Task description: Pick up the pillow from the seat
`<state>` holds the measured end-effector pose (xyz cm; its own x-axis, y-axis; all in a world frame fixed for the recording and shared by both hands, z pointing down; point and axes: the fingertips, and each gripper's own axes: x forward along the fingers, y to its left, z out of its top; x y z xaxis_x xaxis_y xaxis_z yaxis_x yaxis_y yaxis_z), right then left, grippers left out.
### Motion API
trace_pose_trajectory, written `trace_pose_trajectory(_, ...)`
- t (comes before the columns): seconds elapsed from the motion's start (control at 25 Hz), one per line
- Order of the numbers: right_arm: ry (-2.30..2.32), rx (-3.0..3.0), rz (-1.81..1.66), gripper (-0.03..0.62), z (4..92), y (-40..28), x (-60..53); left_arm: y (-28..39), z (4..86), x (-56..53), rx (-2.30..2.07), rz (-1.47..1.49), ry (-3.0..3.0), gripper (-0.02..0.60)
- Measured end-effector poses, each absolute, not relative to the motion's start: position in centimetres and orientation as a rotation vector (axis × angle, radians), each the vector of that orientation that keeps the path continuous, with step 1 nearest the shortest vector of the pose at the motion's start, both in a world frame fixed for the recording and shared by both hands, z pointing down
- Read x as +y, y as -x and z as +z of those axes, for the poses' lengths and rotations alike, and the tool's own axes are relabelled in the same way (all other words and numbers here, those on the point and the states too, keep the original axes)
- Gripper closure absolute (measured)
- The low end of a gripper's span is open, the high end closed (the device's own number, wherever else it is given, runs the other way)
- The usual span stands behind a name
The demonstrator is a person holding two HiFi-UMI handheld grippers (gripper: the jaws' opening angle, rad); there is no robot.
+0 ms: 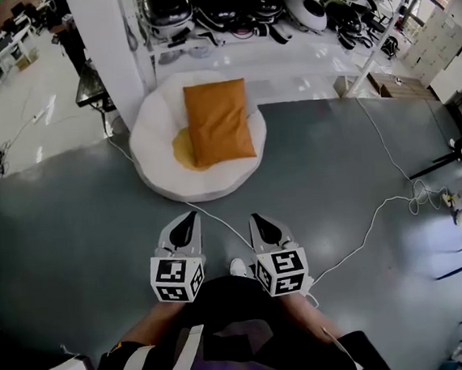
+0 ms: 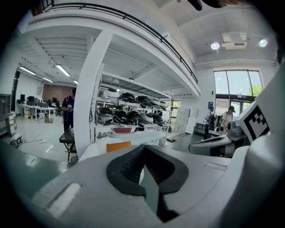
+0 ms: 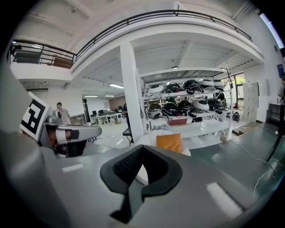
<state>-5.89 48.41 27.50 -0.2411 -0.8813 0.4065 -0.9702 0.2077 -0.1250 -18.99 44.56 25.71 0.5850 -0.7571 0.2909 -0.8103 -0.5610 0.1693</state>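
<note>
Item: one orange rectangular fabric pillow [image 1: 219, 123], lying flat and lengthwise across the middle of a round white padded seat [image 1: 155, 155] that sits on the grey floor [image 1: 73, 228]. A yellow patch [image 1: 181, 151] shows from under the pillow's left edge. Condition, as judged from here: plump, soft and probably light. The cover looks matte, so it is unlikely to slip, and nothing about it looks fragile. It would likely sag and fold if lifted by one corner alone. Suggested hold: pinch a fold of cover and filling at the near short edge, or take the two long sides with one tool each, to keep it level. Tools: the left gripper [image 1: 192, 217] and the right gripper [image 1: 255, 218] are held side by side in front of the person, well short of the seat and aimed towards it. On both, the jaws are fully together with nothing between them, and they would need to part before any grip. Also present: a white cable [image 1: 358, 237] trailing over the floor between the person and the seat.
</note>
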Motion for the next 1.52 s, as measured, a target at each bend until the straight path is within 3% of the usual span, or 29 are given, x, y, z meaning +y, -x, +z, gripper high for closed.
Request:
trace_pose_trajectory(0.76, -1.755, -2.286, 0.506, 0.592, 27.0, -2.7, 44.5, 11.1, 25.2, 42.3, -1.347, 0.276, -2.505, 0.581)
trace_pose_trajectory(1.52, -1.759, -2.194, 0.551, 0.592, 29.7, -4.2, 35.3, 9.1, 27.9, 31.8, -1.256, 0.298, -2.499, 0.581)
